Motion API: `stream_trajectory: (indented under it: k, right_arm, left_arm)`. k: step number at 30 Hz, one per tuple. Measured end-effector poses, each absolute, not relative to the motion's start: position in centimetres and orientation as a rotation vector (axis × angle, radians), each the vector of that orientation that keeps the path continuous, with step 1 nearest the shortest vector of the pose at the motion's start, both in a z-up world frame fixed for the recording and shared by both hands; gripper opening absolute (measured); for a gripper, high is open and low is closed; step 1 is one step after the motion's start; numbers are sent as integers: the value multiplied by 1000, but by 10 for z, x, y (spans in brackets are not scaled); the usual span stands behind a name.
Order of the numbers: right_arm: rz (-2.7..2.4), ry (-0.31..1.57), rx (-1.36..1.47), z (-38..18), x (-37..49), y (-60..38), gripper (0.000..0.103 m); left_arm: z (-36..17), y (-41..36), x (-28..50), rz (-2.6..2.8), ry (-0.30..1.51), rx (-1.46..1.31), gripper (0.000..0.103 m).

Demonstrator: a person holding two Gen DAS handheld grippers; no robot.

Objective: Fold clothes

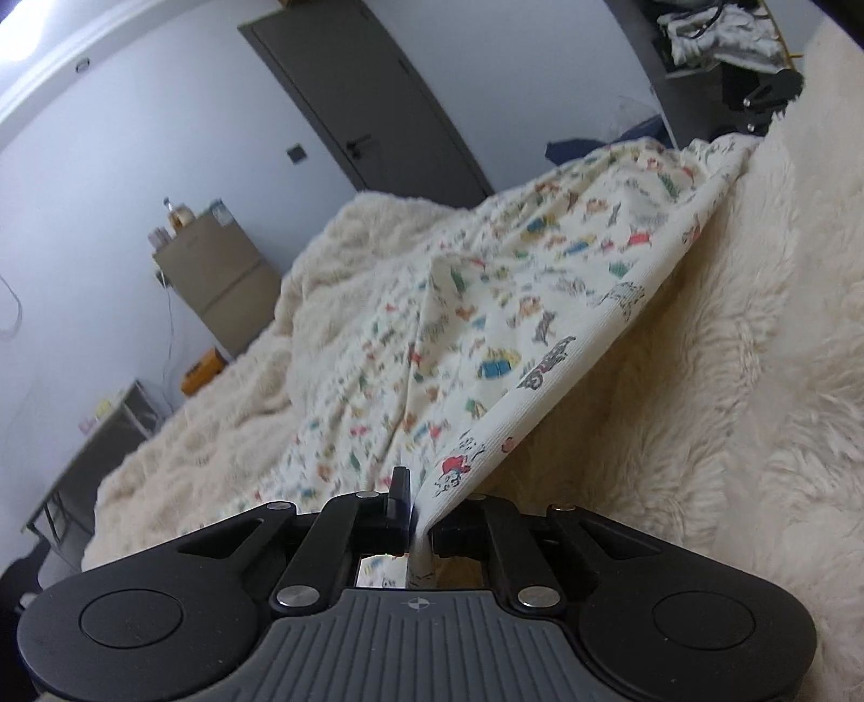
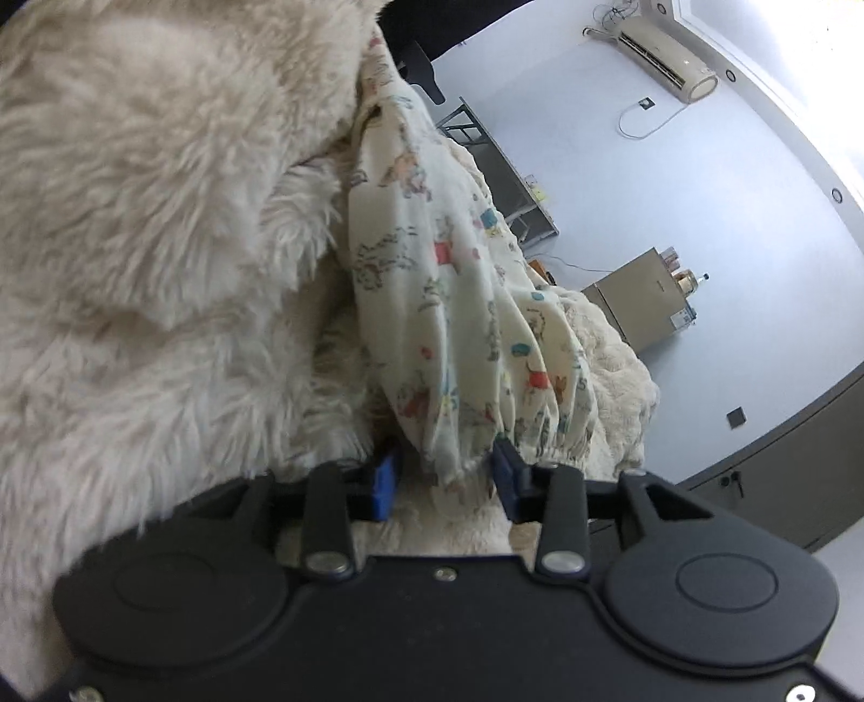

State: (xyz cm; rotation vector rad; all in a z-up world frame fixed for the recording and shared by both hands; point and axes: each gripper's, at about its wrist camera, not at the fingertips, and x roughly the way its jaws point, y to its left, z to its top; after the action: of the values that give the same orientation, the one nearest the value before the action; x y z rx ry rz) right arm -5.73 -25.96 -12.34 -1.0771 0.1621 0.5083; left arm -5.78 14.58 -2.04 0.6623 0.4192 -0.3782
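Note:
A cream garment (image 1: 513,302) printed with small colourful cartoon figures is stretched in the air above a fluffy cream blanket (image 1: 729,378). My left gripper (image 1: 418,507) is shut on its near ribbed corner, and the cloth rises away from the jaws, taut along its right edge. In the right wrist view the garment (image 2: 448,302) hangs bunched, its gathered elastic edge lying between the blue pads (image 2: 386,480). My right gripper (image 2: 445,480) stands open around that edge, and the pads do not squeeze the cloth. The blanket (image 2: 135,216) fills the left of that view.
The bed takes up most of both views. Beyond it are a grey door (image 1: 378,102), a small tan fridge (image 1: 216,270) and a grey metal table (image 1: 92,448). Crumpled clothes (image 1: 718,32) lie on a shelf. An air conditioner (image 2: 669,65) hangs on the wall.

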Motion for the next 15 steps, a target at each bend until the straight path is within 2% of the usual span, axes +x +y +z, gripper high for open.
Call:
stream_trajectory:
  k: [15]
  right_arm:
    - [509, 160, -1072, -119, -65, -258, 44]
  left_arm:
    - [-26, 148, -48, -374, 482, 644, 9]
